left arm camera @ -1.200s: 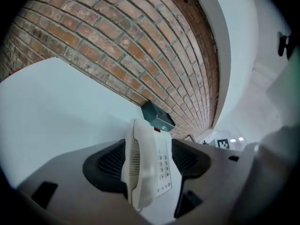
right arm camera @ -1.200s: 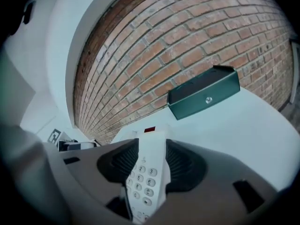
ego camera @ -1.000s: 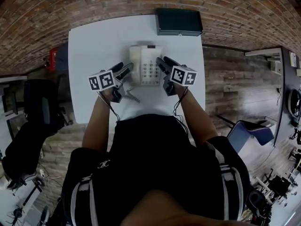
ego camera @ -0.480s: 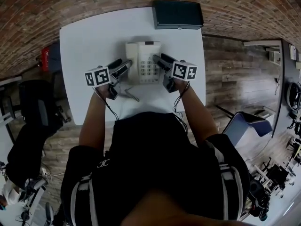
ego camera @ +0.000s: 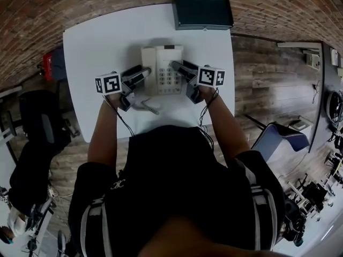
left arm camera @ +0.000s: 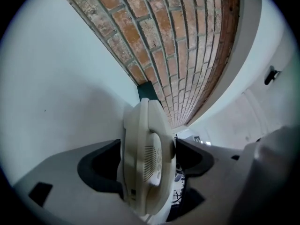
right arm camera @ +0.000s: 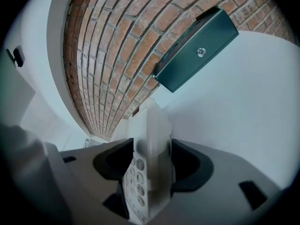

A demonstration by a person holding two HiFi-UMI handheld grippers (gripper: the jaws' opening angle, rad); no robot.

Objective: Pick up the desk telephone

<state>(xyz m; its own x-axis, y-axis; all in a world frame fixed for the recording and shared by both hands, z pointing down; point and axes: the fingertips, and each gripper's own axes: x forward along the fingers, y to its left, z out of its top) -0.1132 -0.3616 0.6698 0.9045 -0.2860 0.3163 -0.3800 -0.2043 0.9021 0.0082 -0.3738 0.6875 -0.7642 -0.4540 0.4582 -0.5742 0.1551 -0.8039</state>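
Note:
A cream desk telephone [ego camera: 162, 71] with a keypad lies flat on the white table [ego camera: 96, 42]. My left gripper [ego camera: 140, 74] is at its left side, where the handset rests. In the left gripper view the handset side [left arm camera: 149, 125] stands between the jaws, which are opening and sit very close on both sides. My right gripper [ego camera: 178, 68] is at the phone's right side. In the right gripper view the keypad edge [right arm camera: 149, 125] fills the gap between the spread jaws of the right gripper [right arm camera: 151, 161]. Both flanks are too close to tell whether the pads touch.
A dark green box [ego camera: 202, 12] stands at the table's far edge against the brick wall, also in the right gripper view as the green box [right arm camera: 194, 50]. The phone's coiled cord [ego camera: 146, 107] trails toward me. A black chair [ego camera: 32, 138] is left, a blue one [ego camera: 276, 138] right.
Both grippers have come down and forward, from just over the phone's near corners onto its left and right sides. The phone has stayed in place on the table.

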